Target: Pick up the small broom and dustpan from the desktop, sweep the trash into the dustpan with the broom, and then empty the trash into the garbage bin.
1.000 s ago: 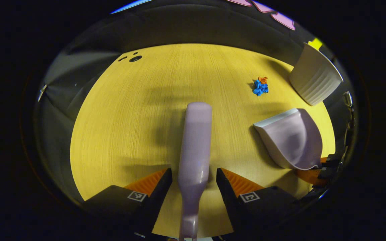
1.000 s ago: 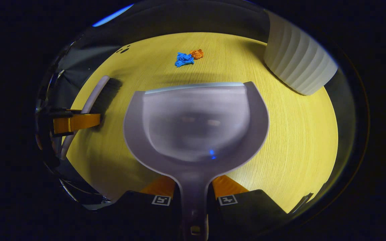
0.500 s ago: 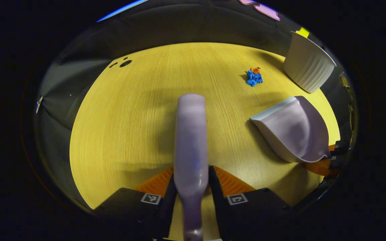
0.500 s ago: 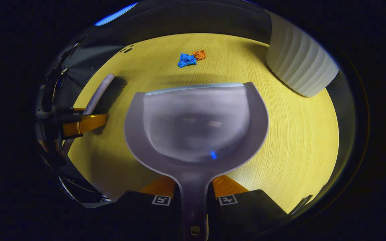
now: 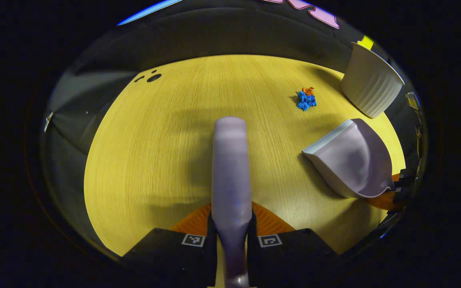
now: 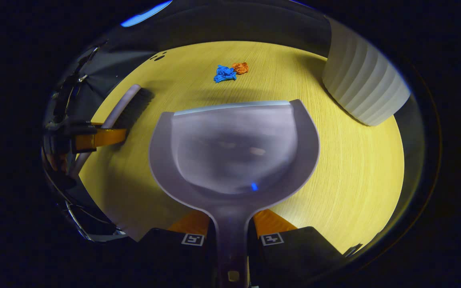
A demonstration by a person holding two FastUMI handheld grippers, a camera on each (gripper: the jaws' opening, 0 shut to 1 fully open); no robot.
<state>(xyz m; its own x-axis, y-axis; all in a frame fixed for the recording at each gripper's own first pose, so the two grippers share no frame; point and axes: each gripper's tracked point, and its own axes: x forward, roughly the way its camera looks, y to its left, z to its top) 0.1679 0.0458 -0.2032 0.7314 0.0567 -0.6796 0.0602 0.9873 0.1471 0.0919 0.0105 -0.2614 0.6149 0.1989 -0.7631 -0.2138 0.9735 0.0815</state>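
My left gripper (image 5: 231, 230) is shut on the lilac small broom (image 5: 230, 168), whose back points straight ahead over the yellow desktop (image 5: 154, 152). My right gripper (image 6: 230, 228) is shut on the handle of the lilac dustpan (image 6: 234, 148), which lies open side up with its lip toward the trash. The trash, a blue crumpled scrap (image 6: 224, 74) with an orange scrap (image 6: 240, 67) beside it, lies beyond the dustpan's lip. In the left gripper view the dustpan (image 5: 350, 158) is at the right and the trash (image 5: 306, 99) is farther off. The broom (image 6: 124, 109) and left gripper (image 6: 94, 138) show at the left of the right gripper view.
A white ribbed garbage bin (image 5: 370, 86) stands at the far right of the desk, near the trash; it also looms at the upper right as the bin (image 6: 364, 86). Small dark holes (image 5: 152, 77) mark the desk's far left corner.
My left gripper's fingers have shut on the broom's handle; a second ago they stood apart on either side of it. The dustpan stays held in the right gripper.
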